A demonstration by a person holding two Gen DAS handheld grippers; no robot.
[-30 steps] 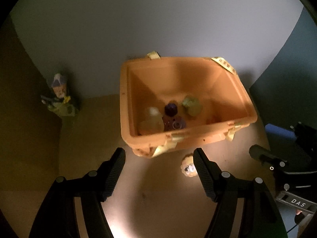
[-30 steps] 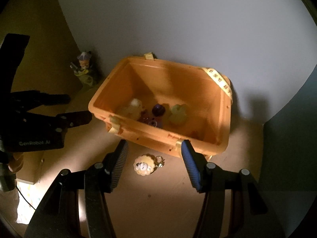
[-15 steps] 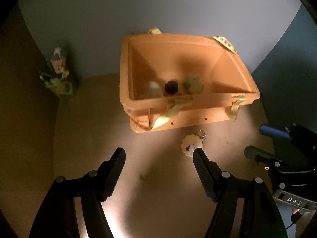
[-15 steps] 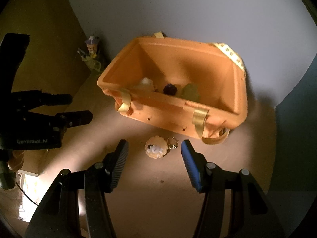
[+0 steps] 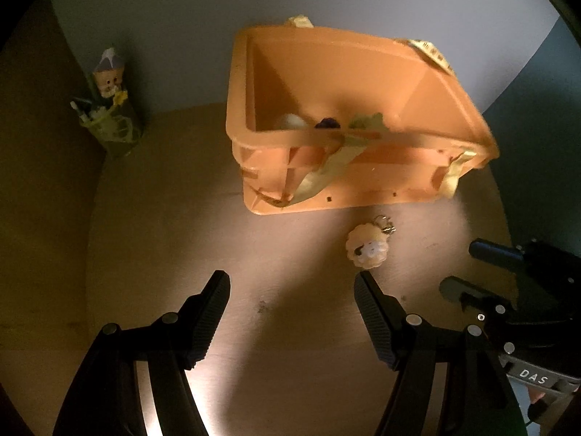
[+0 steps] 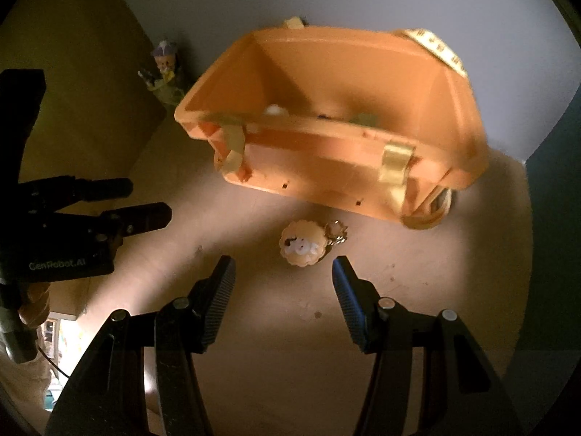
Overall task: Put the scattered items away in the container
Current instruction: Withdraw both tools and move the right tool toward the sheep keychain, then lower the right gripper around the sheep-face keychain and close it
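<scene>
The container [image 6: 326,72] looks like moulded orange plastic, smooth with a dull sheen, and strips of pale yellow tape [image 6: 394,161] with a faint gloss cling to its rim and front wall. The worktop [image 5: 290,327] is a tan, matt surface, smooth but flecked with small dark marks. The round charm [image 6: 303,242] appears soft and rubbery, matt cream, with a small shiny metal clasp [image 6: 336,232] at its edge. Each hand-held gripper is black matt plastic; the left hand-held gripper [image 5: 292,287] and the right hand-held gripper [image 6: 283,272] have finely ribbed pads [image 6: 218,290] and bright metal screw heads [image 6: 386,302]. The figurine [image 5: 109,76] looks like painted, slightly glossy plastic.
</scene>
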